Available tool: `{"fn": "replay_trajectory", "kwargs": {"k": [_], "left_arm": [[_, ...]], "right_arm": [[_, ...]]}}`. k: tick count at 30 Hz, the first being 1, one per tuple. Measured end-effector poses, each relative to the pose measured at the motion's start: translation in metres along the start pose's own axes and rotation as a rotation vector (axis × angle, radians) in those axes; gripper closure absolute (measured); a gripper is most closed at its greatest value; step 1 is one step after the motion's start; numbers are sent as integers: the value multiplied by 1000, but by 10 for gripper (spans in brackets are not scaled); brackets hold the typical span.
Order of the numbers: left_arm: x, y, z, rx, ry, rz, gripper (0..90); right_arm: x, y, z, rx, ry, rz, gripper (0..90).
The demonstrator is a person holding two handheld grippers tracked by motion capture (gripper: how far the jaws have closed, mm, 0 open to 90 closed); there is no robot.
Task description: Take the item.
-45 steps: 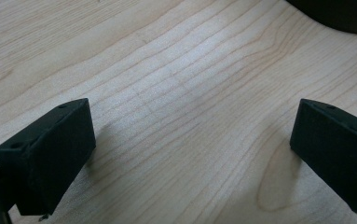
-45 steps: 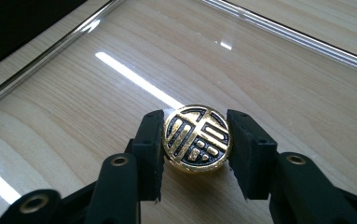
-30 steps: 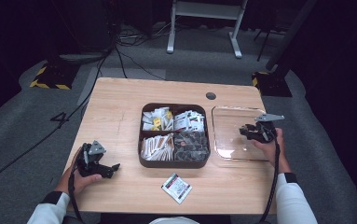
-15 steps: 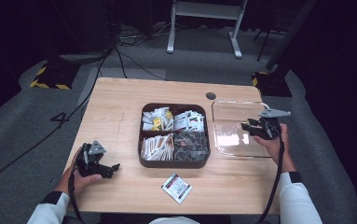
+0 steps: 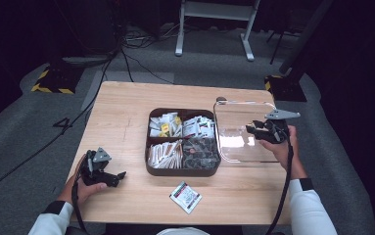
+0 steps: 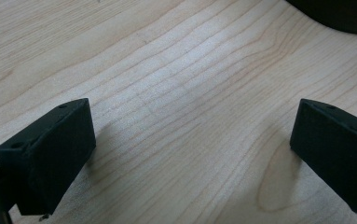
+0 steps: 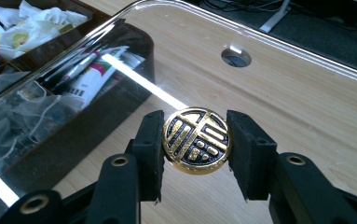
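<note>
A clear plastic lid (image 5: 236, 134) hangs tilted just right of the dark brown compartment box (image 5: 148, 169), its left edge over the box's right side. My right gripper (image 5: 252, 129) is shut on the lid's round gold-and-black knob (image 7: 196, 140); both pads (image 7: 150, 140) press its sides. Through the lid I see tea bags and sachets (image 7: 36, 93) in the box. My left gripper (image 5: 119, 176) rests on the table (image 5: 121, 112) at the front left, open, with bare wood (image 6: 190, 116) between its jaws.
A loose red-and-white sachet (image 5: 185, 197) lies on the table in front of the box. A round cable hole (image 7: 236, 57) sits near the table's far edge. Cables and a white stand (image 5: 214, 14) are on the floor beyond.
My right gripper has risen with the clear lid held by its knob and carried it slightly toward the box. The left gripper has stayed in place.
</note>
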State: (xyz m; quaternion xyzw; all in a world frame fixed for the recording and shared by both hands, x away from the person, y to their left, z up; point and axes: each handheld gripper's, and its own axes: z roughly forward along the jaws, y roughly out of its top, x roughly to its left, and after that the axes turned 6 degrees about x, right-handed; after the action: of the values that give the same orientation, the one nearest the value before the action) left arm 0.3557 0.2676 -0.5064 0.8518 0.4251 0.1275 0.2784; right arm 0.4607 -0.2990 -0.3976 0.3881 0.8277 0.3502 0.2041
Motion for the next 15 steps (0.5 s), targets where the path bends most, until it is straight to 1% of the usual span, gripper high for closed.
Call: {"fn": "replay_trajectory", "kwargs": {"k": [5,15], "left_arm": [[0,0,0,1,-1,-2,3],[0,0,0,0,0,-1,3]], "right_arm": [[11,7,4,7,13,-11,589],[39,25,20,14,43,-39,588]]}}
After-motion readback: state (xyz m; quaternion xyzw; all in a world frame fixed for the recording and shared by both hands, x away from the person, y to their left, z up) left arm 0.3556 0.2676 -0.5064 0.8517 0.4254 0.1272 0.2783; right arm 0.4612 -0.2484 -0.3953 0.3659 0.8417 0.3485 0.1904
